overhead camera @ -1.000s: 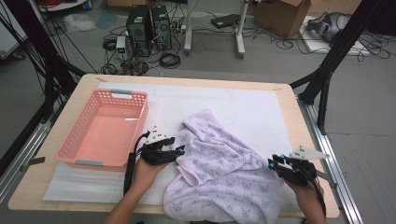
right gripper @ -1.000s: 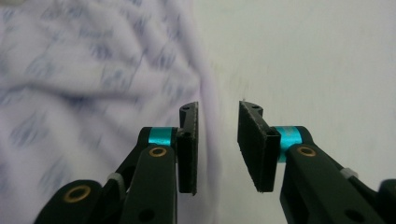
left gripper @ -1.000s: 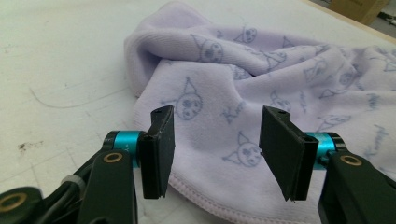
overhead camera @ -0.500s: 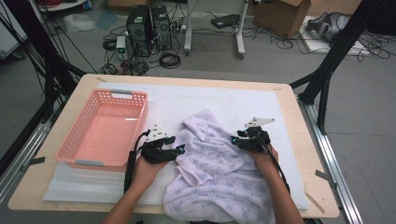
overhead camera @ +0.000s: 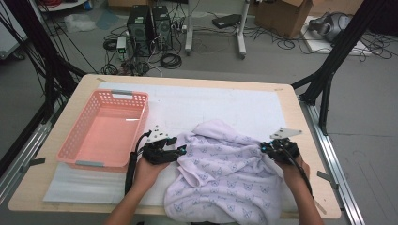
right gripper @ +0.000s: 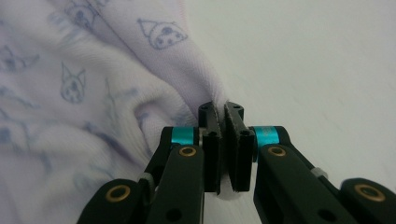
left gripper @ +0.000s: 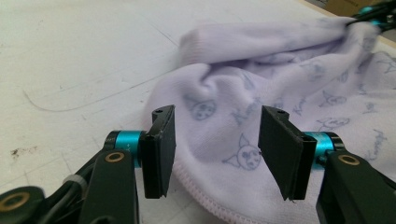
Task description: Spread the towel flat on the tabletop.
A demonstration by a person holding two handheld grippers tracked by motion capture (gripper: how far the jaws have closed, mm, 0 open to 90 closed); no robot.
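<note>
- Lilac cloth with small cat-face prints lies rumpled on our counter, beside the pink basket.
- Our right hand-held gripper has shifted from mid-cloth to the cloth's right edge; its jaws have just closed, pinching that edge.
- Our left hand-held gripper is unmoved, jaws spread over the hem.
- We read no lettering.

Lab: computer towers, floor cables, rig frame.
</note>
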